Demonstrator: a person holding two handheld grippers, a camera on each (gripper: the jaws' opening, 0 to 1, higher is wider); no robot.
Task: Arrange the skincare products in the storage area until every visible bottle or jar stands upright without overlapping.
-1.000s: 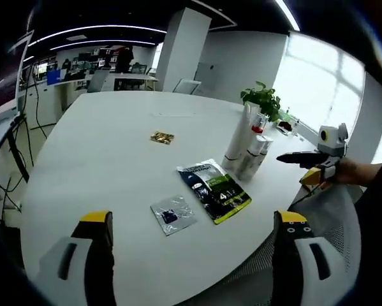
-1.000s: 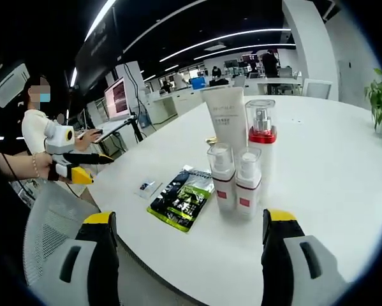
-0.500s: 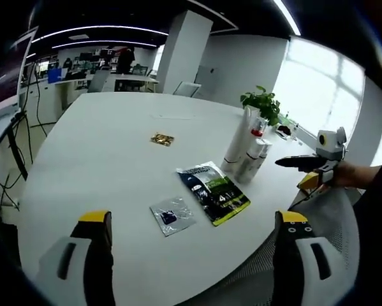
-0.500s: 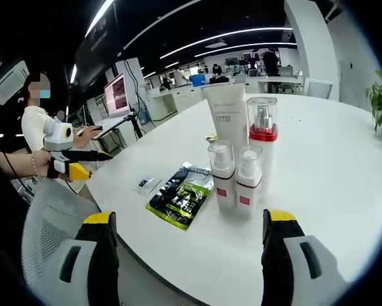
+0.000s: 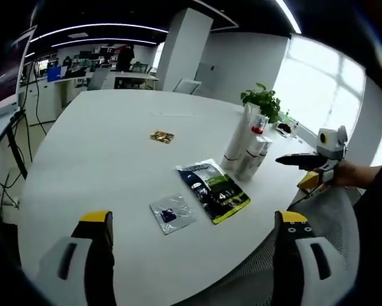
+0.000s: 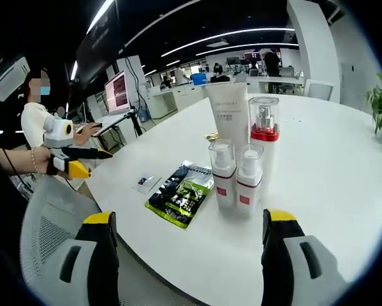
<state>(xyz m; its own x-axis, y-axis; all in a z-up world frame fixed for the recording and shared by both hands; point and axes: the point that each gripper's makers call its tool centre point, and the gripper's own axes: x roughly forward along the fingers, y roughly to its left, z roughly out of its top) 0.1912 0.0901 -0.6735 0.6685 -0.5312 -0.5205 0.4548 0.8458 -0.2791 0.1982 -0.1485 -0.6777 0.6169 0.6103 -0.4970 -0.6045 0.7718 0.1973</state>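
Apparently I'm done: tube (image 6: 229, 113), tall pump bottle (image 6: 264, 143) and two small bottles (image 6: 235, 177) stand upright together on the bench (image 6: 331, 191), both hand-held grippers gaping empty, so next I just check spacing.

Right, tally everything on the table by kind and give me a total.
Pump bottles: 3
Tube: 1
Flat sachets: 2
Small gold item: 1
Total: 7

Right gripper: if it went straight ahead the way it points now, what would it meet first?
Probably the two small pump bottles standing side by side between the right gripper jaws' line, though depth is hard to judge.
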